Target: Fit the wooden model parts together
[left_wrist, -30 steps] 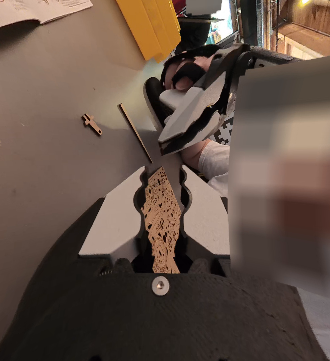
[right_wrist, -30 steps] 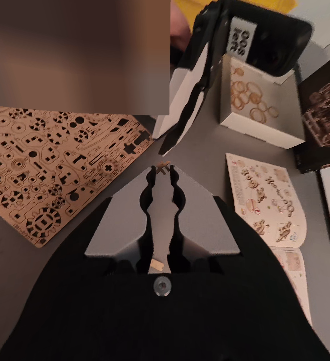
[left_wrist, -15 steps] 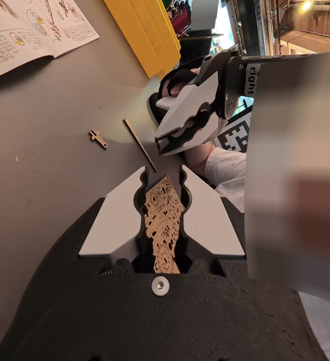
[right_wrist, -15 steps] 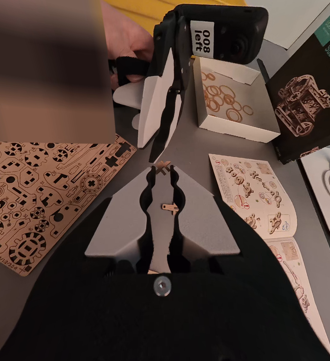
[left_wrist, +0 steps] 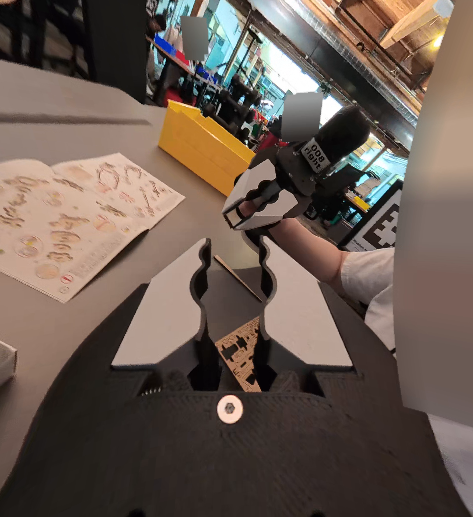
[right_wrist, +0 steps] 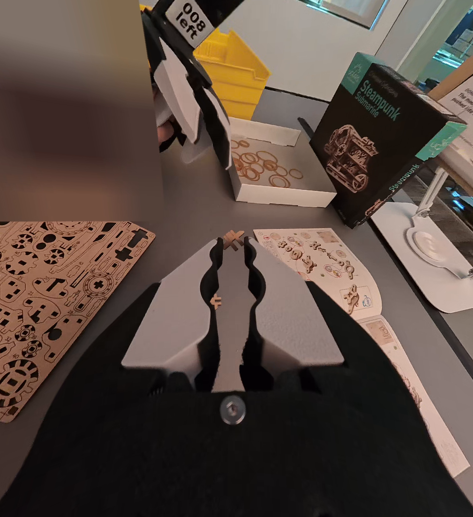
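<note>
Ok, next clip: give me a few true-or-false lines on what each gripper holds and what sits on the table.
1. The right gripper pinches a small wooden cross piece at its fingertips. True.
2. The left gripper holds a wooden part. False: its fingers are apart with nothing between them.
3. The white tray holds rubber bands. True.
4. The wooden sheet stands upright against the dark box. False: it lies flat on the table.
5. An open booklet lies beside the right gripper. True.

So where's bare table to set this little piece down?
Grey table is bare between the wooden sheet, the booklet and the white tray. It is crowded farther right, by the dark box and white stand.
</note>
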The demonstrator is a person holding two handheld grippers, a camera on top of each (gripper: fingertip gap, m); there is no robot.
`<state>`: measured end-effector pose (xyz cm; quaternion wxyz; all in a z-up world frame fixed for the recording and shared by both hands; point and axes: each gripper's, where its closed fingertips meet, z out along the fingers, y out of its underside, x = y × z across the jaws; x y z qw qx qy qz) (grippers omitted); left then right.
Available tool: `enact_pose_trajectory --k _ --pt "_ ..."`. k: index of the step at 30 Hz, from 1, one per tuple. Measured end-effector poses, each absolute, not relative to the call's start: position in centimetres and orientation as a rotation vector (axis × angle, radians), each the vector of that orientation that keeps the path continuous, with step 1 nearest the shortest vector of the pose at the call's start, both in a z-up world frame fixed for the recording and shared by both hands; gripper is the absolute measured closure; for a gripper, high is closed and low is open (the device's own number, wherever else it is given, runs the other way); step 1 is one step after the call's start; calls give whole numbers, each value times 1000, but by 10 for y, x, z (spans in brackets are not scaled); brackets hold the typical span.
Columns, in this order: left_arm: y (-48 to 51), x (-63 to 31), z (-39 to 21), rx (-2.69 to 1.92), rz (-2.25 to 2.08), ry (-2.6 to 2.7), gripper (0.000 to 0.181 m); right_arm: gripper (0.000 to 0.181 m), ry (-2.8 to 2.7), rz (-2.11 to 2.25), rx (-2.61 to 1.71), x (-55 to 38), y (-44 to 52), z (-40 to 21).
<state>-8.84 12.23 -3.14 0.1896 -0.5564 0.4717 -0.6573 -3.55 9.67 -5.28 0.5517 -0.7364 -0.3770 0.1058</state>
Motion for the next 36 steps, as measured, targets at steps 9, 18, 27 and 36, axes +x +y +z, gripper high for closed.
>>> enact_pose_trajectory --k 9,18,27,36 --pt "126 -92 -26 -1417 -1577 1374 165 167 -896 231 -1709 -38 96 -48" --pt "133 -91 -19 -1253 -1264 1350 145 167 -884 193 -1677 -34 97 -44" --pt "112 -84 -20 -1315 -1563 1313 127 167 -898 89 -1569 -39 94 -28" --pt "110 -82 -39 -1501 -1596 1321 158 167 -945 -13 -1547 -47 96 -33"
